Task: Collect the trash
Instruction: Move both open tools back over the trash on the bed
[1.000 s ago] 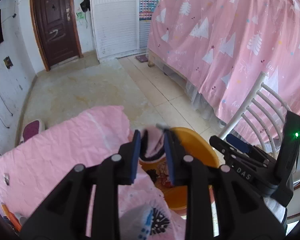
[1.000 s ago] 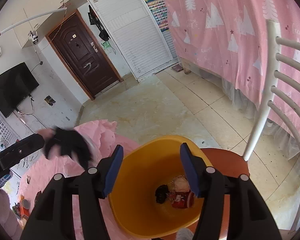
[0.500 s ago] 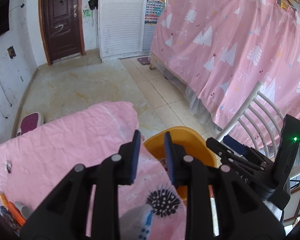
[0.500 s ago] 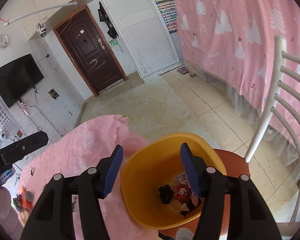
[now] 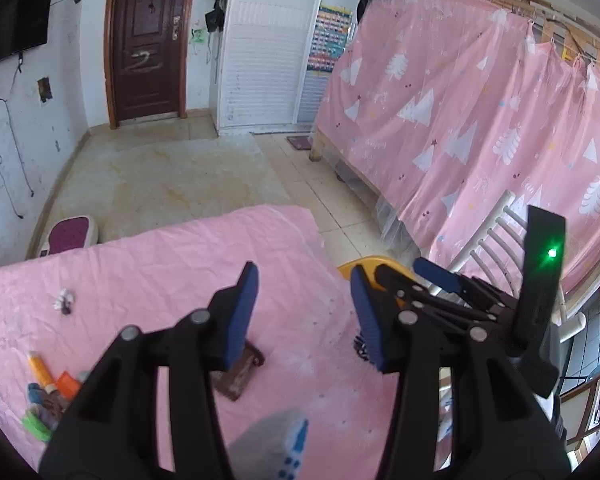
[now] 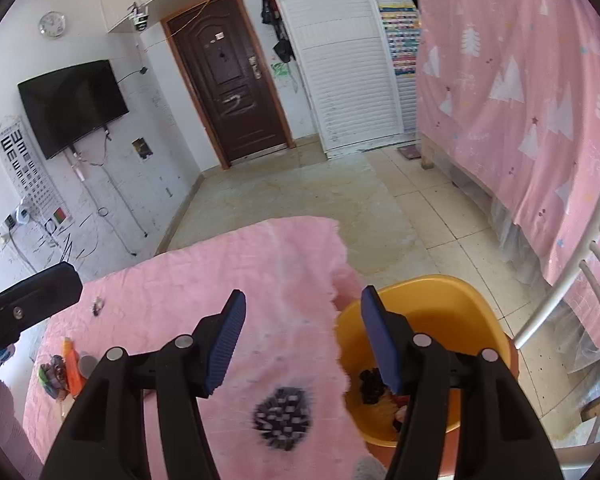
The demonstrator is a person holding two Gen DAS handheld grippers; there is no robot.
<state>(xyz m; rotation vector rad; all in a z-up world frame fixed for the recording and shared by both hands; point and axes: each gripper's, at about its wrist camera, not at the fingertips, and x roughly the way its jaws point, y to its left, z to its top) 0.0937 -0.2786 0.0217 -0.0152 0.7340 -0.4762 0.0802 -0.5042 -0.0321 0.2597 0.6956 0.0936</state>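
My left gripper [image 5: 304, 312] is open and empty above the pink-covered table [image 5: 160, 272]. A brown wrapper [image 5: 240, 376] lies on the cloth just below its left finger. A small crumpled scrap [image 5: 64, 300] lies far left; it also shows in the right wrist view [image 6: 97, 306]. The yellow bin [image 6: 432, 312] stands on an orange chair seat at the table's right edge, with dark and red trash [image 6: 374, 384] inside. My right gripper [image 6: 302, 344] is open and empty, over the table edge and the bin's rim.
A pile of small items with an orange tube [image 5: 40, 372] lies at the table's left edge. A white chair back [image 6: 580, 280] stands right of the bin. A pink curtain [image 5: 480, 120] hangs at right. Tiled floor lies beyond.
My left gripper let go of the cloth scrap over the bin, opened wide and moved back left over the table. My right gripper shifted left from the bin.
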